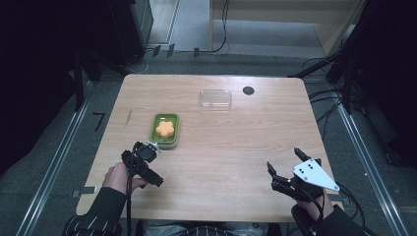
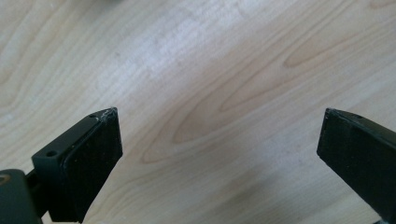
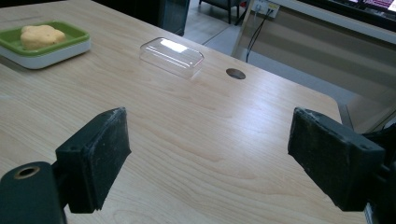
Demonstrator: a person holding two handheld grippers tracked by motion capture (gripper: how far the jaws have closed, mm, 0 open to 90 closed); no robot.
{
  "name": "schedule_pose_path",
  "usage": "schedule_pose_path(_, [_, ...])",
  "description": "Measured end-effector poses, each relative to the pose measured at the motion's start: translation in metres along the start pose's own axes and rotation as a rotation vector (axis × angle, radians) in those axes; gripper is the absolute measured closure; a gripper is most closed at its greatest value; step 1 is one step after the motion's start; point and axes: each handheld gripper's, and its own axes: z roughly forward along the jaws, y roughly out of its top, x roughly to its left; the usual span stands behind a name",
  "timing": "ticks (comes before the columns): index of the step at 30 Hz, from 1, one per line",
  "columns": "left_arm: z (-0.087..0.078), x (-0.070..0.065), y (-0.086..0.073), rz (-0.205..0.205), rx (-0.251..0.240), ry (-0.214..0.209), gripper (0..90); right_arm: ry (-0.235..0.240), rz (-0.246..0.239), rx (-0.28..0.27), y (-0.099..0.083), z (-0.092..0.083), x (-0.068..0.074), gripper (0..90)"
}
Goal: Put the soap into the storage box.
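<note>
Two claws sit over our wooden surface (image 1: 221,147), one in each hand near its close edge. At the left we hold the left claw (image 1: 147,156) just beside the near end of a green tray (image 1: 173,124), its jaws spread wide with only bare wood grain between them in the left gripper view. An orange flower-shaped piece (image 1: 165,129) lies inside that tray, left of the surface's centre. Farther along, toward the far edge, a clear plastic lid (image 1: 215,99) rests flat on the wood, and a small dark round hole (image 1: 248,90) lies just to its right. At the right we hold the right claw (image 1: 284,161), a grey plate on top, jaws also spread wide and gripping nothing. It stands well apart from the tray and the lid.
</note>
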Motion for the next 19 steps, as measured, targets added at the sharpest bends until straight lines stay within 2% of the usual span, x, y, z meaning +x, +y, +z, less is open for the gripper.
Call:
schedule_pose_path(13, [0.009, -0.005, -0.027, -0.019, 0.03, -0.025, 0.4, 0.0, 0.0, -0.001, 0.0, 0.0, 0.0, 13.4])
schedule_pose_path(19, [0.014, -0.005, -0.025, -0.006, 0.032, -0.033, 0.4, -0.002, 0.0, -0.002, 0.0, 0.0, 0.0, 13.4])
